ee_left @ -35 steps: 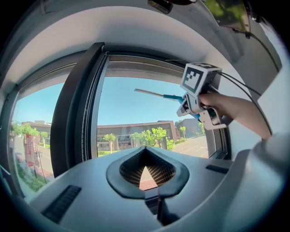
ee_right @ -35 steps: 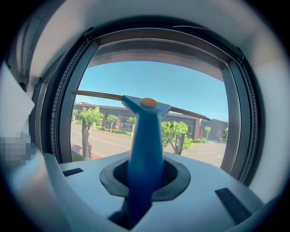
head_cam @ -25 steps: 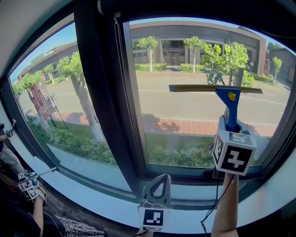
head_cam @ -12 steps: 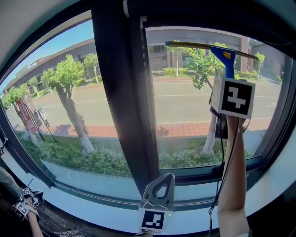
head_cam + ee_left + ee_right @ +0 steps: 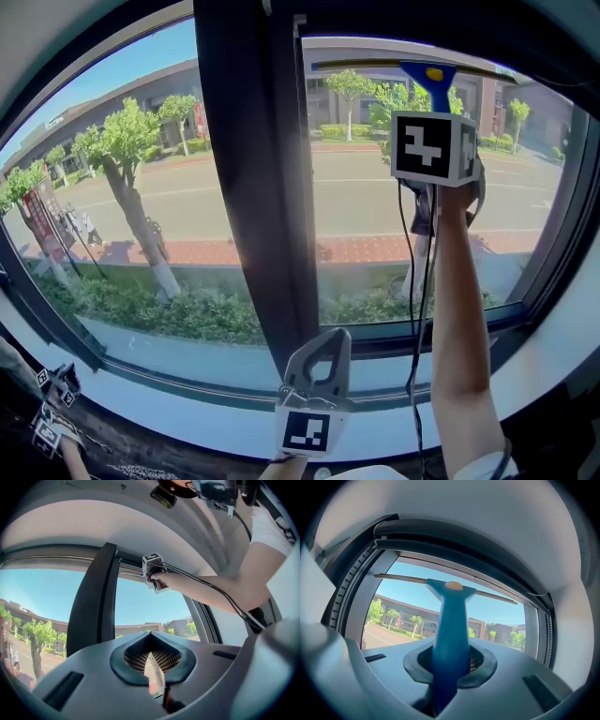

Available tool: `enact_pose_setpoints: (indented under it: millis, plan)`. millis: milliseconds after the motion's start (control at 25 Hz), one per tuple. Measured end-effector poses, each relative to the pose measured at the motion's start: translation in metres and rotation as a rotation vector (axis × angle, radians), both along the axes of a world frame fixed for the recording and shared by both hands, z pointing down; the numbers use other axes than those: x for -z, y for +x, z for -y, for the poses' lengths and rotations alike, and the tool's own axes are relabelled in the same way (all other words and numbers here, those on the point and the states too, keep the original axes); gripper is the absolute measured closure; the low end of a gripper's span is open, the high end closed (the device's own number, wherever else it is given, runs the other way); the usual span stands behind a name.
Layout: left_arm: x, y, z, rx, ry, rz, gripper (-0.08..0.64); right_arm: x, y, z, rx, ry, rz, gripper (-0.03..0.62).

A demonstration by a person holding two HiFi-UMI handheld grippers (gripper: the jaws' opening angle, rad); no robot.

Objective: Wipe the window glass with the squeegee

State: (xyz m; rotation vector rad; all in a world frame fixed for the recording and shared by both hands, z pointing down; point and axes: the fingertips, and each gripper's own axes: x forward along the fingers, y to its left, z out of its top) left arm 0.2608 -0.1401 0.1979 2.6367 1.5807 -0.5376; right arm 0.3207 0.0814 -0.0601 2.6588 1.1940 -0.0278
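Since the blade (image 5: 366, 66) sits at the glass's (image 5: 366, 197) top edge, start the stroke there. Your right gripper (image 5: 451, 667) is clamped on the squeegee (image 5: 449, 616) handle. Press the blade flat and level, then pull straight down in one even stroke without lifting. The left gripper (image 5: 314, 375) hangs low, jaws together on nothing; hold it clear of the cable (image 5: 412, 281).

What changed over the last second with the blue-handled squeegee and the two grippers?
The right gripper rose, carrying the blue-handled squeegee with the long thin blade from mid-height on the right window pane up to its top edge, arm now stretched upward. It stayed shut on the handle throughout. The left gripper stayed low by the sill, jaws together, holding nothing.
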Motion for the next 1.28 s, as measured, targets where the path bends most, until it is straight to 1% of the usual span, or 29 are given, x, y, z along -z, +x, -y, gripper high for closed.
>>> enact_pose_setpoints:
  millis: [80,120,200,360,440,640,880,1080,1280]
  plan:
    - [-0.002,0.006,0.007,0.016,-0.014,0.047,0.568,0.005,0.006,0.001,0.001,-0.011,0.003,0.523]
    - [-0.002,0.009,0.009,0.023,-0.01,0.054,0.568,0.008,0.008,0.002,-0.001,-0.031,0.008,0.523]
    - [-0.003,0.013,0.014,0.038,-0.005,0.053,0.568,0.009,0.013,0.002,-0.005,-0.051,0.022,0.523]
    - [-0.003,0.025,0.022,0.059,0.005,0.068,0.569,0.001,0.023,-0.001,-0.018,-0.039,0.049,0.523]
    - [-0.001,0.028,0.023,0.066,0.002,0.073,0.568,0.0,0.027,-0.002,-0.005,-0.028,0.046,0.524]
    - [0.008,0.031,0.022,0.057,-0.009,0.07,0.568,0.0,0.036,-0.003,0.028,0.006,0.042,0.523]
    - [0.003,0.038,0.023,0.052,-0.011,0.075,0.568,-0.012,0.037,-0.01,-0.01,0.004,0.067,0.526]
    - [-0.001,0.041,0.021,0.048,-0.015,0.085,0.568,-0.02,0.035,-0.012,-0.014,0.003,0.069,0.529]
    - [-0.001,0.043,0.017,0.037,-0.033,0.094,0.569,-0.031,0.028,-0.017,-0.059,0.019,0.078,0.529]
